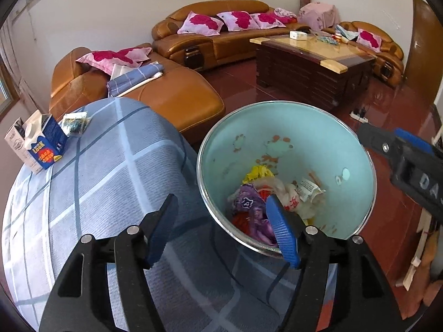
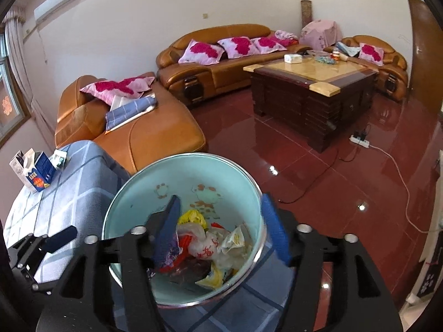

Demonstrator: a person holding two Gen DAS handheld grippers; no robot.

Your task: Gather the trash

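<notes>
Overhead, looking down past two hand-held grippers into a pale green trash bin (image 1: pixel 304 138) with crumpled wrappers (image 1: pixel 265 193) heaped at its bottom. Left gripper (image 1: pixel 224 229) with jaws spread and empty, one blue pad over the bin's near rim, the other over the checked cloth of the desk (image 1: pixel 116 171). Right gripper (image 2: pixel 221 227) also spread and empty, straddling the bin's mouth. Remaining trash farther off: a torn blue-and-white carton (image 1: pixel 41 144) and a small foil wrapper (image 1: pixel 74 123) just beside it, at the desk's far left edge, up and left of the left jaws. Likely next pick, and the left hand the nearer. Carton upright, long axis roughly vertical. Open cloth between jaws and carton; desk edge close behind it.
</notes>
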